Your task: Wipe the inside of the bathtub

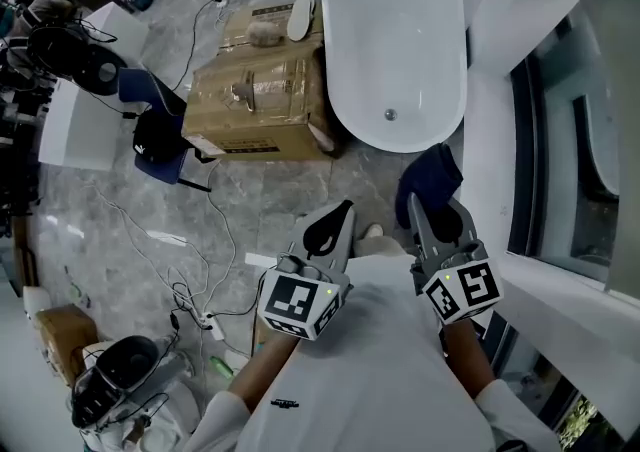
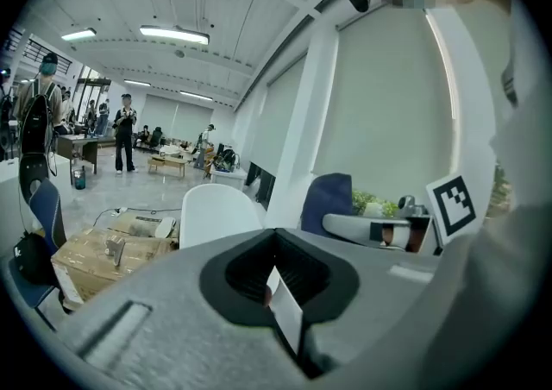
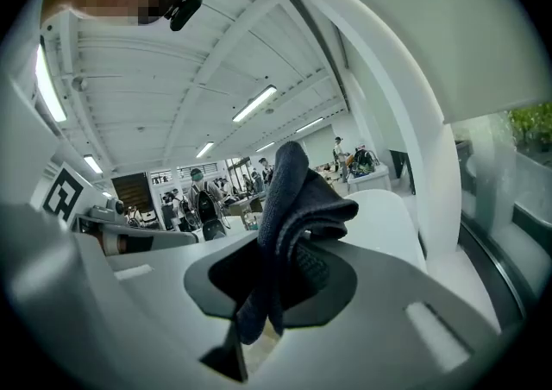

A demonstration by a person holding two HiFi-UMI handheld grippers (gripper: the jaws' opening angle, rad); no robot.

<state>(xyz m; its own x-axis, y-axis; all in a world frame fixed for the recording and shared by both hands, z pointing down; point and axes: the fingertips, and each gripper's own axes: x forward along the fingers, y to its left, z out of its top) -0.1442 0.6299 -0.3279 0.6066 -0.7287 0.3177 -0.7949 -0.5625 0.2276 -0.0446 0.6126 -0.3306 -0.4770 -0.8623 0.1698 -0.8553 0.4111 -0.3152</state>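
Observation:
The white oval bathtub point(image 1: 395, 40) stands on the grey floor ahead of me, its drain near the close end. My right gripper point(image 1: 428, 208) is held close to my chest, short of the tub's near rim, and is shut on a dark blue cloth point(image 1: 432, 172). In the right gripper view the cloth point(image 3: 297, 207) sticks up bunched from the jaws, with the bathtub point(image 3: 392, 216) behind it. My left gripper point(image 1: 335, 225) is level beside it, jaws together with nothing held. From the left gripper view the left gripper point(image 2: 278, 246) points toward the bathtub point(image 2: 220, 211).
A cardboard box point(image 1: 255, 90) with small items on top stands against the tub's left side. A blue chair point(image 1: 150, 130) and loose cables point(image 1: 190, 290) lie further left. A white pillar point(image 1: 490, 120) and window wall run along the right. People stand far off in the hall.

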